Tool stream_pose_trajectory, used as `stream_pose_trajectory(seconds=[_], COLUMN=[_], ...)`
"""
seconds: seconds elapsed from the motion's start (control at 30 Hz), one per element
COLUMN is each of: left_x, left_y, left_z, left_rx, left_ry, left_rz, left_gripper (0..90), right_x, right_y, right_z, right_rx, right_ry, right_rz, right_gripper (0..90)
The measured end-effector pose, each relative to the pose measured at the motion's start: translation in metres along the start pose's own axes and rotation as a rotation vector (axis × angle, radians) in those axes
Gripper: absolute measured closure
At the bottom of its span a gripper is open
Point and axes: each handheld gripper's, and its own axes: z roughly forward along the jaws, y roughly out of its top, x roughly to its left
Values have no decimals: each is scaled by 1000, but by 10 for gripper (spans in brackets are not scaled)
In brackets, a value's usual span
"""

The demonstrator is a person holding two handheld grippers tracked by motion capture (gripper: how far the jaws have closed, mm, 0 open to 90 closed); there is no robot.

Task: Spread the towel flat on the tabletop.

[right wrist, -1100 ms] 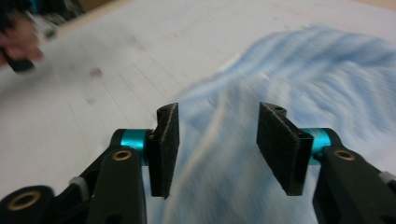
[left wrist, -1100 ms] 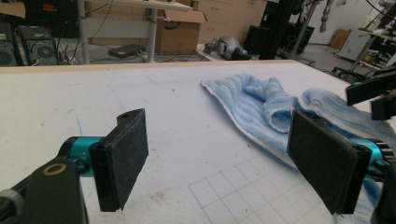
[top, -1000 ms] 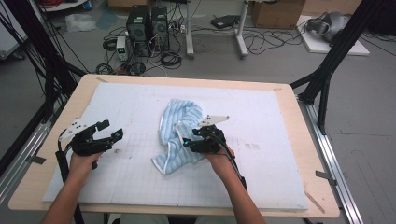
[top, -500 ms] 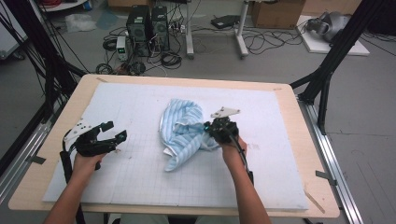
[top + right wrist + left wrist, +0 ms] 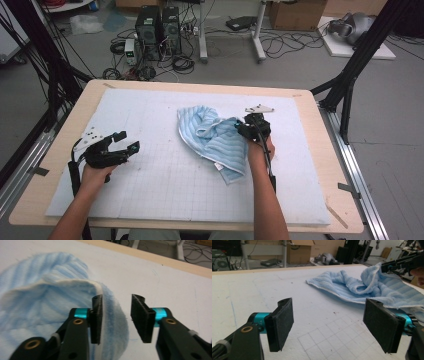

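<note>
Right gripper (image 5: 116, 317) open w/ towel (image 5: 212, 137) edge between jaws; left gripper (image 5: 332, 325) open, apart

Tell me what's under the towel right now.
The towel lies bunched on the white mat, which shows all around it. Its folds cover whatever may sit beneath; no lump shows.

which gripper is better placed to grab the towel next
Right, probably. The right gripper is open at the towel edge, a fold between its jaws. The left gripper is open too, well away.

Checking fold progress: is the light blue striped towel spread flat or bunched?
Bunched. The light blue striped towel lies rumpled on the white mat, one edge lifted at the right gripper.
</note>
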Motion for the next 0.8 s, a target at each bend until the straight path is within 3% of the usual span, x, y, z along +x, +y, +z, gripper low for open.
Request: stream_pose_trajectory(seconds=[0.2,0.27,0.43,0.5,0.57,0.7,0.77,0.8], left_x=[-11,-20,-34,-41,-47,-61,-71,-71], left_y=[-1,-2,-3,-3,-3,-3,-3,-3], left_z=[8,17,30,37,44,63,79,79], left_rx=[18,47,89,101,109,122,153,153], left_ry=[-46,-87,-127,-140,-149,-146,-161,-161], left_rz=[15,30,54,54,60,53,72,72], left_gripper=[294,311,300,288,277,249,250,251], right_x=[1,1,1,0,0,-2,-3,-3], right_y=[-21,-32,-56,-61,-71,-75,-75,-75], right_z=[-32,-43,-63,-66,-70,-73,-72,-72], right_rx=[-42,-67,-69,-69,-37,-28,-26,-24], right_ry=[31,41,45,58,61,77,77,79], right_rz=[-7,-8,-29,-33,-73,-68,-74,-75], right_gripper=[430,419,351,344,322,303,302,302])
